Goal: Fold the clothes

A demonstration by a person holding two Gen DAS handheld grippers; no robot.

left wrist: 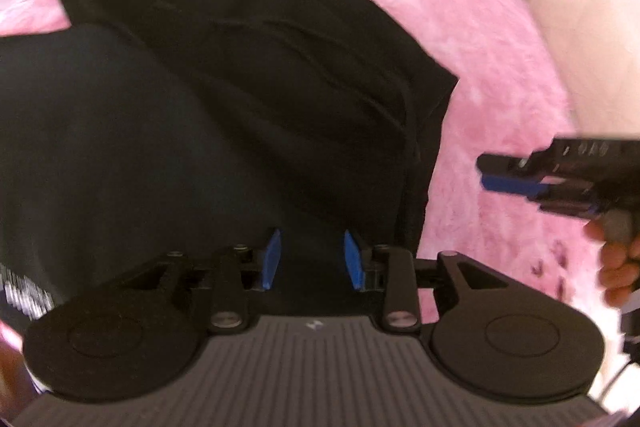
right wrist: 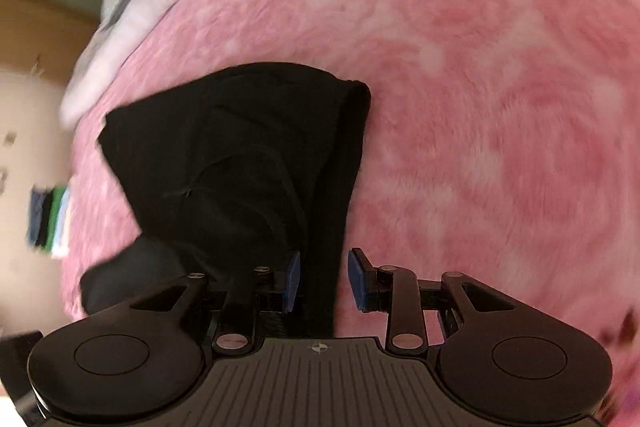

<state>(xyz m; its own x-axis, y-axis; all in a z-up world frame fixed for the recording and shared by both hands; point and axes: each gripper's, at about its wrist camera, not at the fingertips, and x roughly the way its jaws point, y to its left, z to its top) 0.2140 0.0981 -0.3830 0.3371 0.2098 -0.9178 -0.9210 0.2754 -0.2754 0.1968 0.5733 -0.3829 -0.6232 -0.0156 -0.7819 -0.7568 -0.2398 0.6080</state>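
So there's a black garment [left wrist: 224,99] lying on a fuzzy pink blanket [left wrist: 492,99] with a swirly rose pattern, on what looks like a bed. It's partly folded, with one layer lying over another, and a bit of white print [left wrist: 24,291] shows at the left edge of the left wrist view.

The left gripper [left wrist: 312,259] hangs right over the dark fabric near its right edge. Its blue pads [left wrist: 272,259] stand apart with nothing pinched between them, just cloth underneath, so I'd call it open and empty.

The right gripper [right wrist: 324,279] is over the garment's narrow end, where a strip of black fabric runs between the blue pads [right wrist: 356,279]. There's a clear gap at the right-hand pad, and the left-hand one sits right at the cloth's edge, so it doesn't look clamped to me. From the left camera you can see that gripper out to the side over the blanket, with the person's hand [left wrist: 618,267] wrapped around its handle.

A pale pillow [right wrist: 132,3] sits at the far edge of the bed, and a stack of folded clothes [right wrist: 50,223] is off to the left. Everything's a bit blurry.
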